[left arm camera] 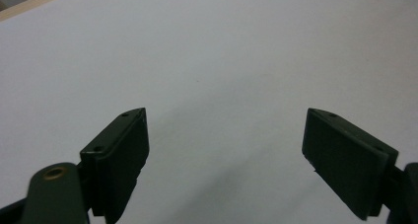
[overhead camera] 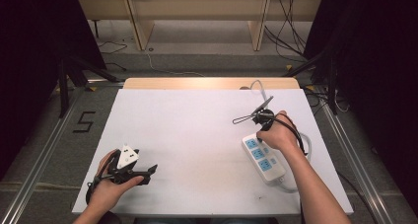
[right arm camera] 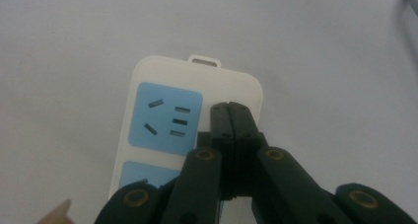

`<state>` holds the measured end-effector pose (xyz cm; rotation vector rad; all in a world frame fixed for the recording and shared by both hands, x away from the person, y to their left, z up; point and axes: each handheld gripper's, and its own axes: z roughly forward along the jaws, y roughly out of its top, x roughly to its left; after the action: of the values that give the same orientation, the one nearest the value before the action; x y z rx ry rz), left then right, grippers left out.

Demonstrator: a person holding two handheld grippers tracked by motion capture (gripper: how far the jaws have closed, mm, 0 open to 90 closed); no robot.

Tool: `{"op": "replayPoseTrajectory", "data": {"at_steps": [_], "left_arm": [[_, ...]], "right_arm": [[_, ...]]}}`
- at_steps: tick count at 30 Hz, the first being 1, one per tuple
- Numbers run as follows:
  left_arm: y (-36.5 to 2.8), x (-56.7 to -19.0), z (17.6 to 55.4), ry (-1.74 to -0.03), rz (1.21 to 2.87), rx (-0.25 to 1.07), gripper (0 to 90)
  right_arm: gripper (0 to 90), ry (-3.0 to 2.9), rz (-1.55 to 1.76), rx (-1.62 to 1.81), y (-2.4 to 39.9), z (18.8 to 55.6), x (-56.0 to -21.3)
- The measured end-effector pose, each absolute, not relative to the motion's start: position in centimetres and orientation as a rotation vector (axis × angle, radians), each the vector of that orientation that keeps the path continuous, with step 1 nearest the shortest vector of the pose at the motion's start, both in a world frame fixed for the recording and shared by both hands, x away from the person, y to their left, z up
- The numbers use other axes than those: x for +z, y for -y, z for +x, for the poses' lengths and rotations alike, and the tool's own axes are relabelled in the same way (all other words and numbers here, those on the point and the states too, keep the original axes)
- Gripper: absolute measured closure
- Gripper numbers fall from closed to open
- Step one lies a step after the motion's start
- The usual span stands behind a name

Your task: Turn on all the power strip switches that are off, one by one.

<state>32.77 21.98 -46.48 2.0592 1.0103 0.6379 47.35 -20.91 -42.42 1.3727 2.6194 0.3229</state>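
Right now, right gripper [right arm camera: 230,107] hangs over white power strip [right arm camera: 162,71], jaws pressed together with nothing between, tips above strip's end by first blue socket [right arm camera: 165,118]. Strip lies at table's [overhead camera: 197,135] right side, under right hand [overhead camera: 278,132]. Left gripper [left arm camera: 224,150] near table's front left corner, jaws spread wide above bare white surface, holding nothing.

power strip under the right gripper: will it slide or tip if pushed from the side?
The power strip lies flat and low on the smooth white table, so it would likely slide rather than tip. Its hard shell looks rigid. The white cord trailing from its near end may drag and swing it round. The right gripper is shut above it.
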Motion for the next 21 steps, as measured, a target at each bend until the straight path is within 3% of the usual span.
{"op": "replayPoseTrajectory", "data": {"at_steps": [21], "left_arm": [[-21.95, -46.43, 32.75, -1.008, 2.059, 0.641, 17.9]], "right_arm": [[90.0, -2.627, 1.407, 0.338, 21.19, 47.55, -42.6]]}}
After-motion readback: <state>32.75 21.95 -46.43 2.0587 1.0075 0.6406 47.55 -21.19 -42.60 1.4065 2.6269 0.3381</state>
